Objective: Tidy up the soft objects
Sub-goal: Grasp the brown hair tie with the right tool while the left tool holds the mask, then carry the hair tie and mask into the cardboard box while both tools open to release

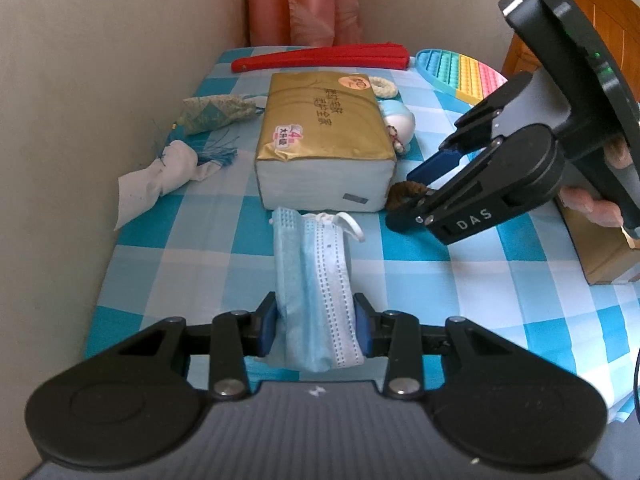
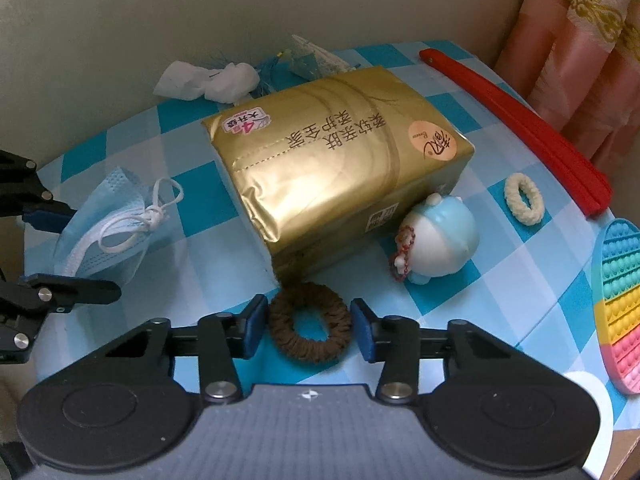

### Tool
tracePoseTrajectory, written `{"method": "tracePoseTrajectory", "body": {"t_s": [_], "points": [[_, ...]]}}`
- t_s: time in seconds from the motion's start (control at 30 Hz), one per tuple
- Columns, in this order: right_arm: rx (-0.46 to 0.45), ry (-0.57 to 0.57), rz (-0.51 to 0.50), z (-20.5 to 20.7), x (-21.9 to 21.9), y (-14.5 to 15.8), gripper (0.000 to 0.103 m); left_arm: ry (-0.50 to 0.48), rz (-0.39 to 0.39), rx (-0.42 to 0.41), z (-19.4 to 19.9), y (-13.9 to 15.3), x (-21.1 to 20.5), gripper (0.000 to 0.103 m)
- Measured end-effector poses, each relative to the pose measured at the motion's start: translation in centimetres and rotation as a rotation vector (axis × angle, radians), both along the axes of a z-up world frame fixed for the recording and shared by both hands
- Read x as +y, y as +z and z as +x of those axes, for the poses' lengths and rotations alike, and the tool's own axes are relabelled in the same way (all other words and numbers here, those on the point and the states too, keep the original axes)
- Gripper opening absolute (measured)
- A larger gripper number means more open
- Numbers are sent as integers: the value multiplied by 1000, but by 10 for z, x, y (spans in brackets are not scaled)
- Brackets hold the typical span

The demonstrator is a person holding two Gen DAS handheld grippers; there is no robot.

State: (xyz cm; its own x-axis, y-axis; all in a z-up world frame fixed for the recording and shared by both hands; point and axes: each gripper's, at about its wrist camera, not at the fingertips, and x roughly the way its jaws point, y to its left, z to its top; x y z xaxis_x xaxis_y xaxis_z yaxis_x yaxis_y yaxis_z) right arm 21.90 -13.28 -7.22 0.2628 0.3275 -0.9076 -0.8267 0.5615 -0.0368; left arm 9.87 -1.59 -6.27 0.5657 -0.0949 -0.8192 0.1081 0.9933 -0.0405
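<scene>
At lower centre of the right wrist view, the right gripper (image 2: 308,326) is closing its pads around the brown hair tie (image 2: 309,328), which is lying on the checked cloth (image 2: 460,292) against the tissue pack (image 2: 336,184); a shallow pinch could be letting the springy ring squirm out. Left gripper (image 1: 316,326), angled downward at lower centre, is clamping the folded mask (image 1: 314,280), whose loose loops could be snagging.

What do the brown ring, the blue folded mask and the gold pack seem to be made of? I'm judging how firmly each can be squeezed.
Brown ring: looks like fuzzy knitted yarn over elastic, matte, with ribbed loops.
Blue mask: thin non-woven fabric, matte, with dotted stitch lines and white cord loops.
Gold pack: glossy crinkled plastic film, probably wrapping soft tissue paper.
</scene>
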Motion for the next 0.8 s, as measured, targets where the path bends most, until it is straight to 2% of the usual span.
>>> {"method": "tracePoseTrajectory", "body": {"t_s": [0.37, 0.6, 0.8], "points": [[-35, -52, 14, -38, -11, 23, 48, -46, 36, 10, -8, 5, -6, 37], [-52, -116, 44, -83, -30, 43, 48, -120, 61, 10, -19, 15, -20, 37], [-71, -175, 73, -120, -63, 59, 48, -197, 69, 20, -30, 24, -37, 37]]}}
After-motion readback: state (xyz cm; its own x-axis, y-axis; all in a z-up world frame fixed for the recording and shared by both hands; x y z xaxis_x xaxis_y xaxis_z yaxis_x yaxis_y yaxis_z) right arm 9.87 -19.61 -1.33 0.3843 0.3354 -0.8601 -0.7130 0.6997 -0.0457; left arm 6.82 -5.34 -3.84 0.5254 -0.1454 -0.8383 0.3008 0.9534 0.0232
